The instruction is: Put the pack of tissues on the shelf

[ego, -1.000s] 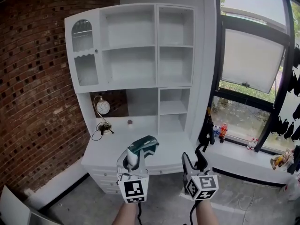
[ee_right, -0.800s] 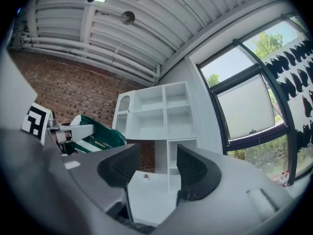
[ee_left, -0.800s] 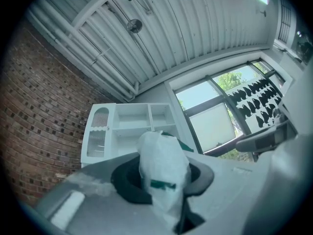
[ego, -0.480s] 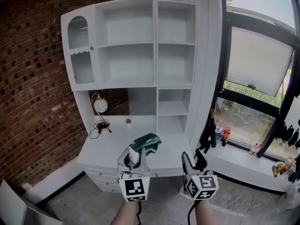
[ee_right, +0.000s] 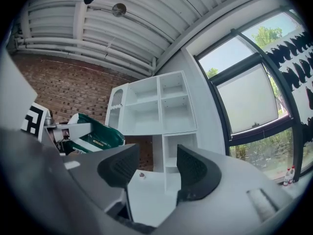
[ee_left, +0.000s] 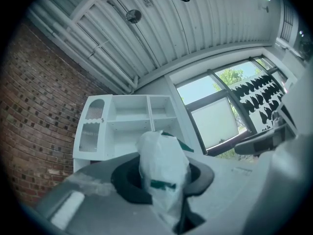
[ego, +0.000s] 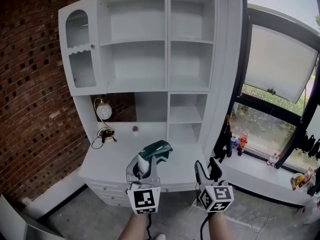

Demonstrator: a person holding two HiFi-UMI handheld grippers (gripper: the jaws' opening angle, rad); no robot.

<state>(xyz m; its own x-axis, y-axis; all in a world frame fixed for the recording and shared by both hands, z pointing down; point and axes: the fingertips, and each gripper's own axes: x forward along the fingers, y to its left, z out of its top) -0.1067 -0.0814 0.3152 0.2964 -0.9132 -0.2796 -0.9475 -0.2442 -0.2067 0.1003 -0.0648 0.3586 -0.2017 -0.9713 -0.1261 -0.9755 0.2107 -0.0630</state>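
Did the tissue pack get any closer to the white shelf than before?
Yes. The tissue pack in the left gripper has come nearer the white shelf, which looms larger now.

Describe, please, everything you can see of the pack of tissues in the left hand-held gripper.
The pack of tissues is wrapped in crinkled plastic, dark green at its far end and white nearer the gripper, with a green band across the white. The left hand-held gripper is shut on its white end, so it juts forward past the jaws. It hangs in the air before the white shelf unit, touching nothing else.
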